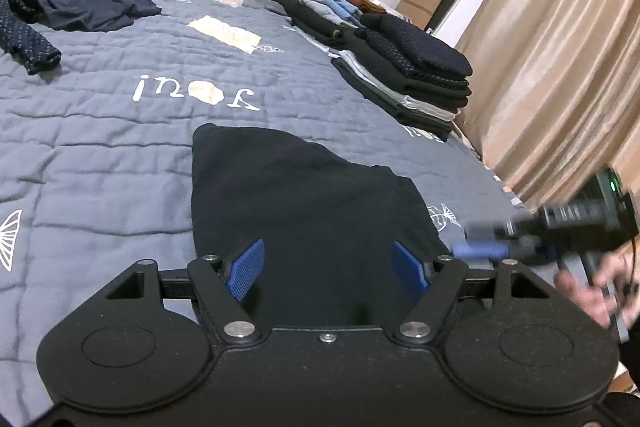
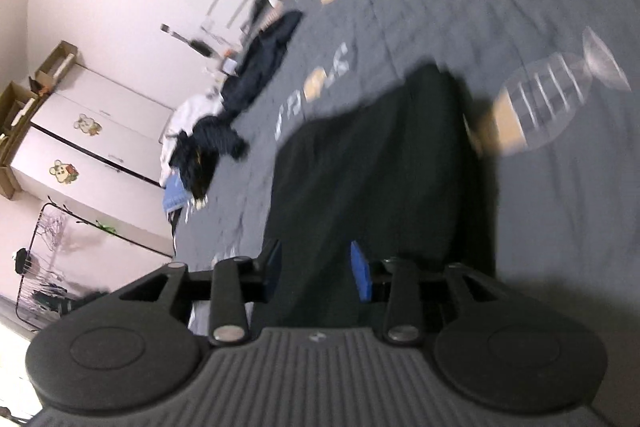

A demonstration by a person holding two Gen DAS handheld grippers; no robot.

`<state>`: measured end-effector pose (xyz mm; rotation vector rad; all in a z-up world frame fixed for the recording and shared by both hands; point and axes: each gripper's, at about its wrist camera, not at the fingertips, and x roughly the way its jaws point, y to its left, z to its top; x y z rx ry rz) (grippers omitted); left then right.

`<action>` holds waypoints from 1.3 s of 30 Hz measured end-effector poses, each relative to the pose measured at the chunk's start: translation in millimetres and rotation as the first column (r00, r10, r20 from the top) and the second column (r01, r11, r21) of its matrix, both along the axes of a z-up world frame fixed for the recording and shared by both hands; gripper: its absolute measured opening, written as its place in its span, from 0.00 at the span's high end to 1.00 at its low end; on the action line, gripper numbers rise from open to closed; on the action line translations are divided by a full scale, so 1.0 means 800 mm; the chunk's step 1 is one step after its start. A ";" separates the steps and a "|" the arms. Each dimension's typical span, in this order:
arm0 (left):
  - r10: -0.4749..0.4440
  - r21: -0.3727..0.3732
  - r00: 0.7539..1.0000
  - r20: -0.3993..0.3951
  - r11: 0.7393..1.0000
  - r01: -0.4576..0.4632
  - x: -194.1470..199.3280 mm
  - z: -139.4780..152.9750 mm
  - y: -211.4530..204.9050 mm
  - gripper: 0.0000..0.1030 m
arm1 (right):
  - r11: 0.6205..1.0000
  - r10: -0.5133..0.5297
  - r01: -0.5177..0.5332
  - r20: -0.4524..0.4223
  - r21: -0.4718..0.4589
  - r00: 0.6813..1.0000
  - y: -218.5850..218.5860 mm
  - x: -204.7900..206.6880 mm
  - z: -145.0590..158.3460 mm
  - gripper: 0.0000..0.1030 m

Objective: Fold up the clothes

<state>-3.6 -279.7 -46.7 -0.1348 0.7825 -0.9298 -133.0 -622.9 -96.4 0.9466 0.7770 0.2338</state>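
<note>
Left wrist view: the left gripper [image 1: 326,269] stands wide with nothing between its blue pads; the black garment [image 1: 304,203] lies flat on the bed [image 1: 100,131] straight ahead of it and runs under the jaws. Its long axis points away from the gripper, the far end narrower and rounded. The right gripper [image 1: 480,251] sits off to the right, just past the garment's right edge, blurred, with a hand [image 1: 592,291] behind it. Both grippers are at the near end; the left one is centred on the cloth, so it looks better placed for the next fold. Further ahead to the right, well apart, stand stacks of folded clothes [image 1: 404,67]

Right wrist view: the right gripper [image 2: 316,273] is partly open and empty, its pads clear of the cloth. The black garment [image 2: 380,167] stretches ahead and slightly right. This view alone shows the unfolded pile [image 2: 216,131] off to the left at the bed's edge; the folded stacks are out of frame here
</note>
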 end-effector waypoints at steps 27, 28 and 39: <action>-0.222 -0.225 0.859 -0.462 0.966 0.128 0.018 -0.088 -0.010 0.23 | 0.994 0.087 -0.098 -0.206 -0.044 0.975 0.007 -0.106 -0.044 0.66; -0.191 -0.206 0.861 -0.471 0.973 0.103 0.022 -0.093 -0.007 0.23 | 0.994 0.088 -0.099 -0.205 -0.044 0.975 0.007 -0.107 -0.044 0.66; 0.033 -0.238 0.867 -0.497 0.956 -0.173 0.069 -0.101 0.048 0.23 | 0.995 0.086 -0.095 -0.199 -0.036 0.976 0.005 -0.116 -0.041 0.67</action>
